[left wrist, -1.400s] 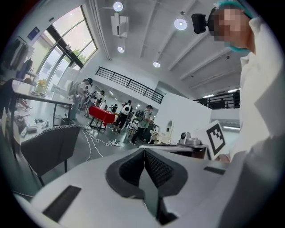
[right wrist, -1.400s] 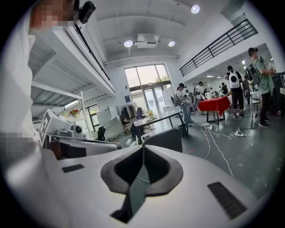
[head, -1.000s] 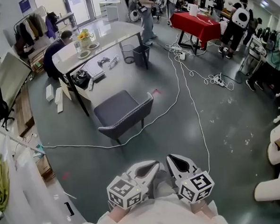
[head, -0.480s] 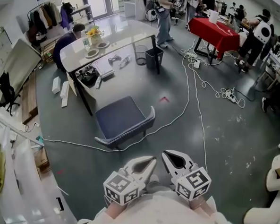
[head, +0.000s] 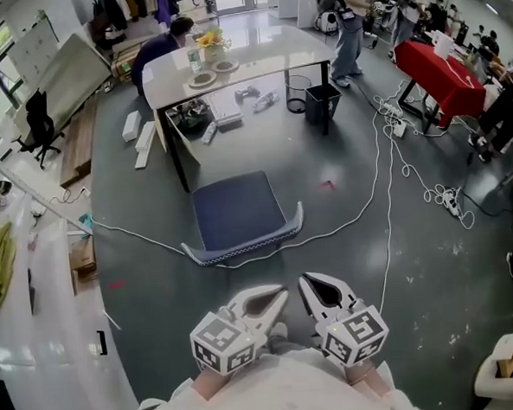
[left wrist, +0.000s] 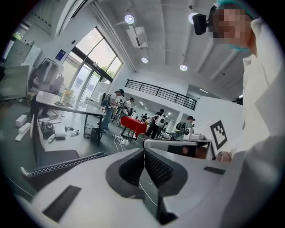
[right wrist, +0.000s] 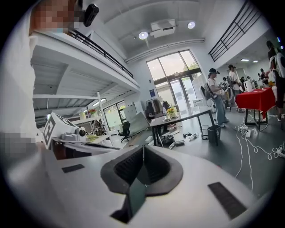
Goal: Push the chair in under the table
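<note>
- My left gripper [head: 278,295] sits at the lower middle of the head view. Its jaws are pressed fully together, with nothing between them.
- My right gripper [head: 306,283] is just beside it on the right. Its jaws are closed tight as well, and empty.
- Neither tool touches anything. Both point up the frame toward the chair [head: 238,211], which is clear of their tips.
- The chair stands on the grey floor [head: 158,288] at the centre of the head view. Its curved backrest is the side nearest me, and its seat faces the table [head: 265,56].
- The table fills the upper middle of the frame. The chair is well apart from it, wholly out from under the top.
- A white cable [head: 361,215] crosses the floor, passing close by the chair's backrest and curving away to the upper right.
- Flowers [head: 210,40] and plates [head: 204,77] stand at the table's upper left end.
</note>
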A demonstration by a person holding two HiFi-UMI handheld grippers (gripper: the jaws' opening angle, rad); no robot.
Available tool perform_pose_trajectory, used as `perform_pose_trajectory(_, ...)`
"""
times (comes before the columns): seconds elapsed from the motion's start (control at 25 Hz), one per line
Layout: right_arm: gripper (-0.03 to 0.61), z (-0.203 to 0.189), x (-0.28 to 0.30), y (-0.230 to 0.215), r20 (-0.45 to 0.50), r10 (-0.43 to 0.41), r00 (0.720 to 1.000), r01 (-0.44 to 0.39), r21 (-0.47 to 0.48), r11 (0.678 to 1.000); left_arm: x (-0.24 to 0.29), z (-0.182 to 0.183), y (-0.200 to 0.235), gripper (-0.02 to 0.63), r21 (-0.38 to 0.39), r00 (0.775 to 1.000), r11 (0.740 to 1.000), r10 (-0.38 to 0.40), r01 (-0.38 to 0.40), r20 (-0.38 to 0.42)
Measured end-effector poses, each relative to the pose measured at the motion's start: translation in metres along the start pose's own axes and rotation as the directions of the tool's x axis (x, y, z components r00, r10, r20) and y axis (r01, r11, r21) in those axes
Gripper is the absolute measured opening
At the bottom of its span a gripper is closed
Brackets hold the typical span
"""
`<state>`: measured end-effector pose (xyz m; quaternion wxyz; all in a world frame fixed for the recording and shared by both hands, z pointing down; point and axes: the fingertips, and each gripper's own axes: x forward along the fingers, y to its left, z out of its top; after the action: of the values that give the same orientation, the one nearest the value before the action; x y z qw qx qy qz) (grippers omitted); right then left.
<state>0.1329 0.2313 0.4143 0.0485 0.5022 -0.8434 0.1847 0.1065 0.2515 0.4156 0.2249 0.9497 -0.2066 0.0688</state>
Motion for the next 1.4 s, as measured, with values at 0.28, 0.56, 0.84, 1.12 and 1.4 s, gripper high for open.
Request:
perform_pose_trajectory(0.28, 0.032, -0.001, 0.032, -0.003, -0.023, 0.059, 0.998, -0.058, 0.022, 0.998, -0.001, 0.000, 0.027, 0.014, -0.022, 0.998, 0.998, 0.057, -0.057, -0.026)
perform_pose_trajectory(0.56, 0.032, 0.017, 0.068, -0.003, -0.052, 0.098, 0.994, -0.099, -0.012, 0.995, -0.002, 0.026, 0.063, 0.014, -0.027, 0.996, 0.996, 0.090, -0.090, 0.000)
perform_pose_trajectory(0.84, 0.032, 0.032, 0.111, 0.002, -0.062, 0.128, 0.990, -0.132, -0.061, 0.989, -0.006, 0.046, 0.102, 0.014, -0.029, 0.994, 0.994, 0.105, -0.103, 0.036)
perform_pose_trajectory(1.12, 0.032, 0.038, 0.143, 0.008, -0.045, 0.111, 0.993, -0.114, -0.060, 0.992, -0.018, 0.060, 0.136, 0.014, -0.009, 0.994, 0.995, 0.103, -0.103, 0.041)
perform_pose_trajectory(1.4, 0.032, 0.032, 0.161, 0.018, -0.054, 0.122, 0.991, -0.126, -0.069, 0.990, -0.023, 0.058, 0.150, 0.014, -0.003, 0.995, 0.995, 0.095, -0.095, 0.035)
